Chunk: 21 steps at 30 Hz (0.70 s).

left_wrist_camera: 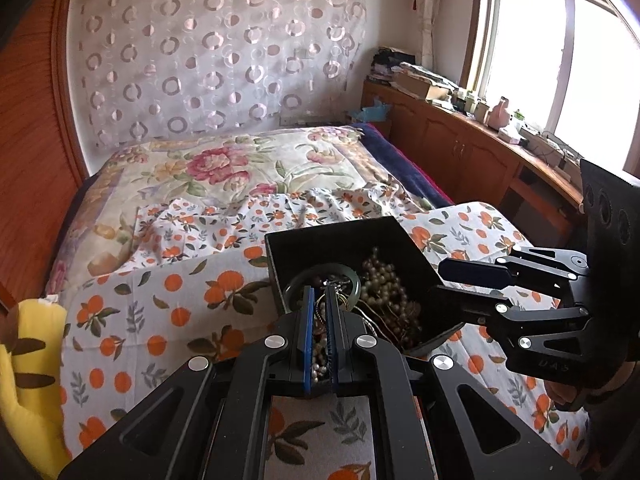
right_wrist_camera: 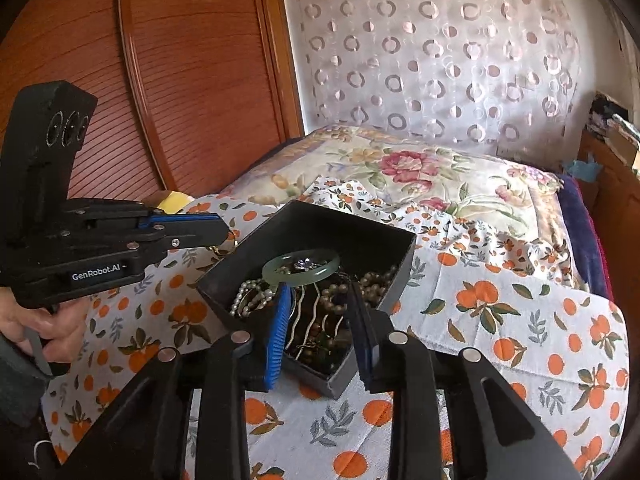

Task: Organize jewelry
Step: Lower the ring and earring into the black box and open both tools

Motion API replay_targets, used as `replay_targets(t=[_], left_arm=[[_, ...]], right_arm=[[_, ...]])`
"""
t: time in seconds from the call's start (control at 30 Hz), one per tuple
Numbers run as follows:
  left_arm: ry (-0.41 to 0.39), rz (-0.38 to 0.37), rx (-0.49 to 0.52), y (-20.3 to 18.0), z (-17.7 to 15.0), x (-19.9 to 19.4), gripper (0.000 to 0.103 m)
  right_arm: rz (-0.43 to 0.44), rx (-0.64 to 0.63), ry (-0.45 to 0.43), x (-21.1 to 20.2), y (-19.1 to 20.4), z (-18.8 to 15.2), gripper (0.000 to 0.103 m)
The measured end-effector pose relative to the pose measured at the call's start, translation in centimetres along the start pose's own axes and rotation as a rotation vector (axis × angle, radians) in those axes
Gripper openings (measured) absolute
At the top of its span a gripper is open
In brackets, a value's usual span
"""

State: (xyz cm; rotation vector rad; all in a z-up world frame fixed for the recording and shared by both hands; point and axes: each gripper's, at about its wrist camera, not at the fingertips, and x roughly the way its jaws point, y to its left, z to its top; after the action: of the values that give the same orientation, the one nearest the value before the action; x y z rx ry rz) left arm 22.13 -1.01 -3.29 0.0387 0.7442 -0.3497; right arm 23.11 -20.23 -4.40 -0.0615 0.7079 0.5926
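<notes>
A black open box point(left_wrist_camera: 280, 248) point(right_wrist_camera: 400, 268) sits on the orange-print cloth on the bed. It holds a green jade bangle point(right_wrist_camera: 320, 272) point(left_wrist_camera: 354, 276), a ring with a clear stone point(right_wrist_camera: 305, 265), a white pearl string point(right_wrist_camera: 250, 300), brownish bead strands point(left_wrist_camera: 384, 288) point(right_wrist_camera: 372, 280) and wavy chains point(right_wrist_camera: 298, 320). My left gripper point(left_wrist_camera: 319, 292) point(right_wrist_camera: 224, 228) is shut on a small gold ring point(right_wrist_camera: 224, 246) just left of the box. My right gripper point(right_wrist_camera: 318, 312) point(left_wrist_camera: 436, 278) is open, its fingers over the box's near side.
The bed carries a floral quilt point(left_wrist_camera: 240, 160) behind the orange-print cloth point(right_wrist_camera: 500, 320). A yellow plush point(left_wrist_camera: 28, 360) lies at the left. A wooden wardrobe point(right_wrist_camera: 180, 80) stands left, a wooden cabinet point(left_wrist_camera: 460, 140) with clutter under the window right.
</notes>
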Motion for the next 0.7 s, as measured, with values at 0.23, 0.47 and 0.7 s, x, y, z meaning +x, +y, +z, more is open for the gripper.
replay_targets(t=[0.23,0.47,0.7], left_arm=[[0.012,-0.013,0.015,-0.8,0.3,1.0,0.005],[-0.012,0.004,0.021,-1.3,0.5,0.6,0.022],[-0.035,0.043,-0.011,-1.1,-1.2,-1.4,0.041]], right_arm=[[-0.015,0.021,-0.009,-0.9,-0.8,-0.1,0.032],[-0.040,0.025,-0.012,-1.6,-1.0,-0.3,0.033],[-0.083,0.027,-0.026,-3.1,-0.3,-1.7,0.035]])
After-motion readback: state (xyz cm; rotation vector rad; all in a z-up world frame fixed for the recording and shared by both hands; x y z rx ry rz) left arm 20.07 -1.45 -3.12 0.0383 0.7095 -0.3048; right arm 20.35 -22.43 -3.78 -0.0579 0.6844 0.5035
